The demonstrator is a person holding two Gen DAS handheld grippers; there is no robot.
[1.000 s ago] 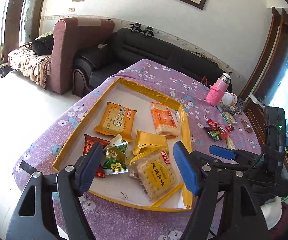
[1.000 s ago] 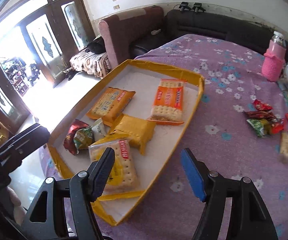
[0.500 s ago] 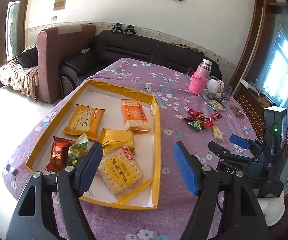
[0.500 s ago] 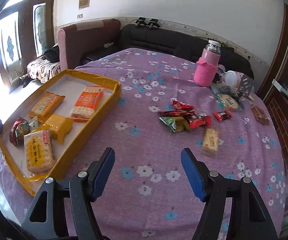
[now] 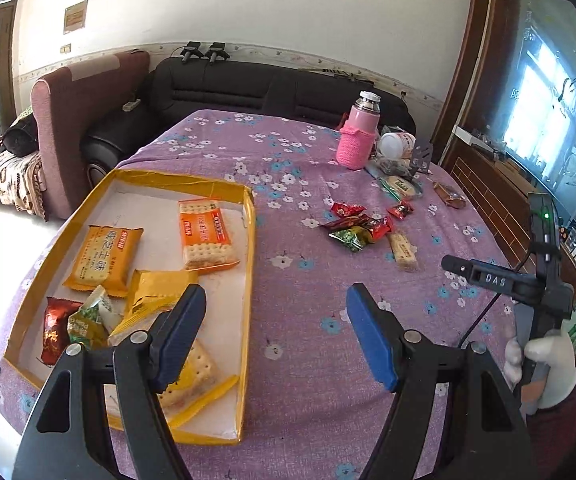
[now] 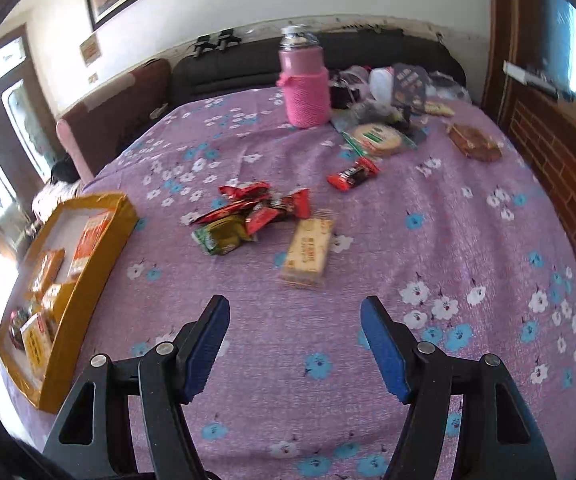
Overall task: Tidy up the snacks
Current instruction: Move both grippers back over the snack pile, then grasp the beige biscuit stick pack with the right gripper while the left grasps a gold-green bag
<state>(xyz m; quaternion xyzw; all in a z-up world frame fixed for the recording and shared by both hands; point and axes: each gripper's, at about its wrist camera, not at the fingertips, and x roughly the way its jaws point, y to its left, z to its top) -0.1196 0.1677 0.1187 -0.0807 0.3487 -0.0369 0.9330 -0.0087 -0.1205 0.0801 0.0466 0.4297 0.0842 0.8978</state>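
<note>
A yellow-rimmed tray [image 5: 250,240] at the table's left holds several snack packs, among them an orange cracker pack [image 5: 203,232]; it also shows in the right wrist view [image 6: 71,312]. Loose snacks lie mid-table: a red and green candy pile [image 6: 247,216], a pale cracker bar [image 6: 308,250] and a single red candy [image 6: 352,174]. My left gripper [image 5: 275,332] is open and empty above the tray's right edge. My right gripper [image 6: 294,348] is open and empty, short of the cracker bar. The right tool shows in the left wrist view [image 5: 504,280].
A pink-sleeved flask [image 6: 304,84] stands at the far side of the purple floral tablecloth [image 6: 468,240] with a round packet [image 6: 378,138], a brown item [image 6: 474,144] and other clutter. Sofas stand behind the table.
Both views have swung right, away from the tray. My right gripper has moved toward the loose snacks mid-table, which now look closer. Both grippers stayed open.
</note>
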